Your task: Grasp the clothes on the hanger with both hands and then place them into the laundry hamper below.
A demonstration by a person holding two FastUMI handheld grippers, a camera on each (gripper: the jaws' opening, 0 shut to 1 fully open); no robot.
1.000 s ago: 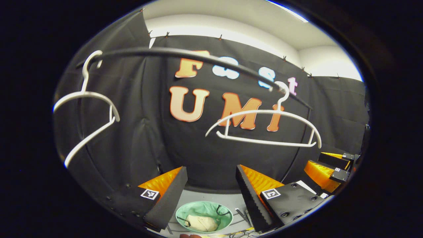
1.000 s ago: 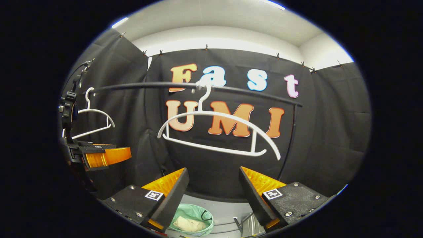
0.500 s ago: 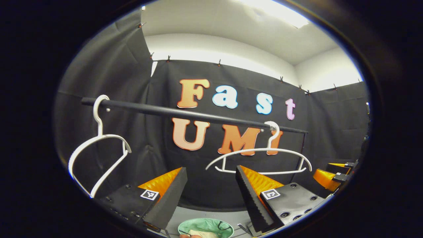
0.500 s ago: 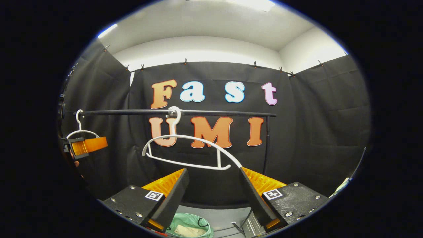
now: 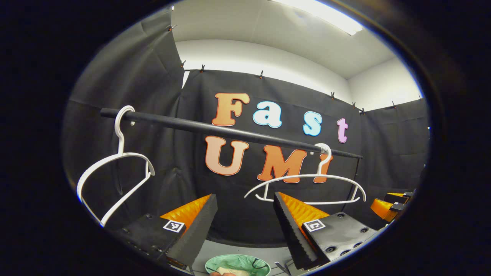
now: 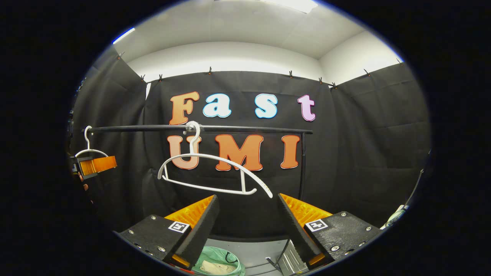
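Two bare white hangers hang on a black rail: one hanger at the left end and one hanger toward the right. Below on the floor stands the green laundry hamper with a cream garment lying inside. My left gripper is open and empty, held level with the hangers, above the hamper. My right gripper is open too, below the right hanger. In the right gripper view the left gripper shows far left; in the left gripper view the right gripper shows far right.
The rail ends at a black upright post on the right, with a metal foot on the grey floor beside the hamper. Black cloth walls close the booth behind and at both sides.
Both views have swung upward: rail and hangers sit lower in them and the hamper has slid to the bottom edge. The right hanger has swung on its hook. Both grippers stayed open.
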